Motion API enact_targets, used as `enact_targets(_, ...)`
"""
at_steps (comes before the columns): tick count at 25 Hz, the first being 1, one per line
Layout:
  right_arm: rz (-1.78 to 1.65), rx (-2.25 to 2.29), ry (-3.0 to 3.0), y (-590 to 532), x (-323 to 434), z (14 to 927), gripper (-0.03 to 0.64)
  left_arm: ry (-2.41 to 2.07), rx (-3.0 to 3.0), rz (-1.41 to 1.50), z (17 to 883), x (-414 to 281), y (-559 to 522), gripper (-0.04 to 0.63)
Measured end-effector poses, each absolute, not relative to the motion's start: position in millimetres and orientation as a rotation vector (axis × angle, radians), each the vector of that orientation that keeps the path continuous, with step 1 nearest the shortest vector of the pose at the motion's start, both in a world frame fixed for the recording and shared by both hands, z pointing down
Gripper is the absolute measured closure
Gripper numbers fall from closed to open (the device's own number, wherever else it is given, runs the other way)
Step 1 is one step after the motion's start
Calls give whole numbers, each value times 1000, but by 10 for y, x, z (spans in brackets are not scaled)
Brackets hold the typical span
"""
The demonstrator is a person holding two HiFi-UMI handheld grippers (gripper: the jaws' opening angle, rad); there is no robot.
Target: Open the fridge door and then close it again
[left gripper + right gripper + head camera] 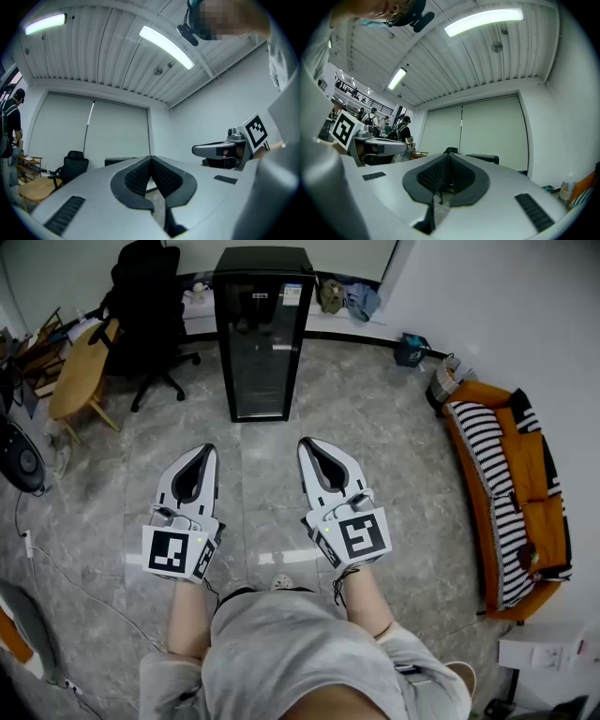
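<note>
Far left, a cable (56, 568) trails over the floor (375, 418) by the person's left side; stepping fwd w/o looking could snag a foot, esp. w/ both hands busy. Beyond it a wooden table (80, 371) and a black office chair (145, 296). The chair sits just beside the fridge's left flank, so if the door swings that way it could knock the chair; hinge side can't be told from here. Left gripper (207, 450) is held about level w/ jaws pressed together, nothing betw. them. Going in like that it can't take a door edge or handle and would only bump the glass, so it needs to spread first. The fridge (262, 334), tall, black, glass-fronted, stands straight ahead against the back wall, door shut, well apart from both tools; task prob. not started beyond the approach. No handle is clear at this range, so a grab at the wrong edge may slip off. A hard yank could drag or rock the narrow cabinet, and a hard push back could slam the glass door. Right gripper (306, 442) is the same: jaws together, empty, same caveat. Far right, the orange sofa (525, 474) is well off the path, low risk.
</note>
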State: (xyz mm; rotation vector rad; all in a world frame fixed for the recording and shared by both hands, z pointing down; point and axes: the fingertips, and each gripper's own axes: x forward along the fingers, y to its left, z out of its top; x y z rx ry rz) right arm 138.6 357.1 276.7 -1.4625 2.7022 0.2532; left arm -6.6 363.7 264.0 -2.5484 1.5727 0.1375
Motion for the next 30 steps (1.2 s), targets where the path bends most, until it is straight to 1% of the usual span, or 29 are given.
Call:
enact_targets(8, 226, -1424, 2695, 3411, 1460, 2833, 592, 1592, -2521, 123, 2684, 29, 3555, 582)
enact_targets(14, 205, -1423, 2706, 3155, 1435, 2876, 592, 1597, -2513, 131, 2676, -31, 3295, 581)
enact_targets(30, 200, -1516, 2670, 1683, 905, 2871, 592, 1510, -2583, 144, 2682, -560, 1731, 581)
